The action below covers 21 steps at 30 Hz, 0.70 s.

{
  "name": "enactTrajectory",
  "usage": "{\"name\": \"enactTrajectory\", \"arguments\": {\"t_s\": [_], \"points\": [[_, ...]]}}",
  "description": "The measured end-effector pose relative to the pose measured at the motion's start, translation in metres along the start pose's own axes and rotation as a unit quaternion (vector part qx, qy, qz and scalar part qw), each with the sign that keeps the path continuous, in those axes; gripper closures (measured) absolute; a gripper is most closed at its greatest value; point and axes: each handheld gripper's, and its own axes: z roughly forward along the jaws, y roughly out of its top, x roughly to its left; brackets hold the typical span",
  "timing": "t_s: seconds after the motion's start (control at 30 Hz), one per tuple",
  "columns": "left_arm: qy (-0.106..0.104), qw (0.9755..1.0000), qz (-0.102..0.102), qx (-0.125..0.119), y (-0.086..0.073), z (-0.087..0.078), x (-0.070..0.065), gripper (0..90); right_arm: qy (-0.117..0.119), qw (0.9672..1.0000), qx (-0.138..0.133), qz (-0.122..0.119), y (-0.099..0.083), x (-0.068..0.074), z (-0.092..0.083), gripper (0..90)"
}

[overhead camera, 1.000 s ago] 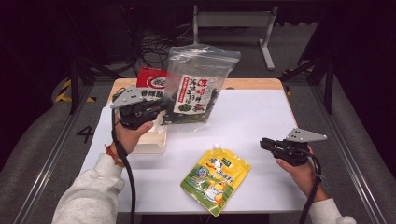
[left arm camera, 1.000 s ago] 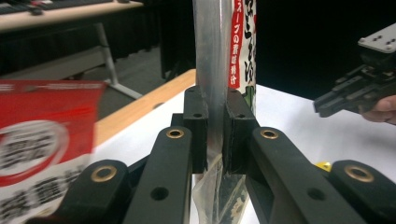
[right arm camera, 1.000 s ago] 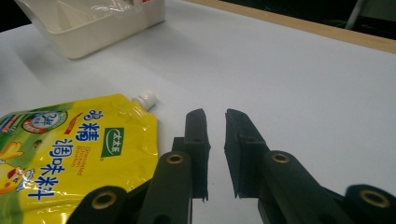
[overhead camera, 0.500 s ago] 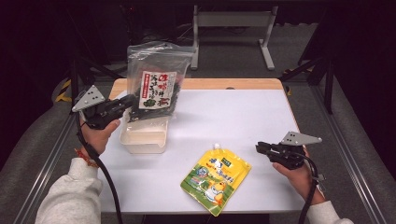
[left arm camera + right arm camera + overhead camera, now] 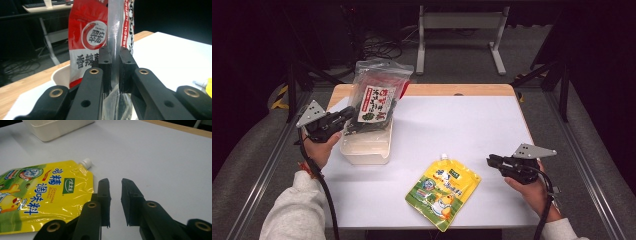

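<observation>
Clear plastic bag (image 5: 377,102) with dark contents and a red-and-white label is pinched at its edge by the left tongs (image 5: 346,114), standing upright in a cream tub (image 5: 364,147) at the white table's (image 5: 472,130) left side. A red packet (image 5: 86,42) seems to stand just behind it. Right tongs (image 5: 490,160) hover with jaws slightly parted, holding nothing, just beside a yellow spouted pouch (image 5: 443,191) lying flat.

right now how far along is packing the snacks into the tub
Done: a red packet already stands in the white tub. In hand: the left gripper is clamped on the clear bag, over the tub. Left: the yellow pouch lies on the table, untouched, near the empty right gripper.
</observation>
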Motion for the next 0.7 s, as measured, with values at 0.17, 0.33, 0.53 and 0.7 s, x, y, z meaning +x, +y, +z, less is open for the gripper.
{"name": "enactTrajectory", "arguments": {"t_s": [0.17, 0.33, 0.53, 0.7], "points": [[-0.003, 0.9998, -0.016, -0.007, -0.011, 0.001, 0.008, 82.5, 0.002, 1.0, 0.002, 0.0, -0.001, 0.0, 0.001, 76.0], [-0.004, 0.9999, -0.007, 0.009, -0.018, -0.007, 0.012, 81.2, 0.011, 0.9999, 0.007, -0.004, -0.001, 0.002, 0.003, 73.7], [-0.007, 0.9989, 0.012, 0.046, -0.025, -0.009, 0.01, 77.7, 0.018, 0.9998, 0.009, -0.009, 0.001, 0.005, 0.005, 72.6], [-0.015, 0.9971, 0.015, 0.074, -0.029, -0.005, 0.012, 77.4, 0.022, 0.9996, 0.012, -0.011, 0.001, 0.006, 0.007, 71.5]]}}
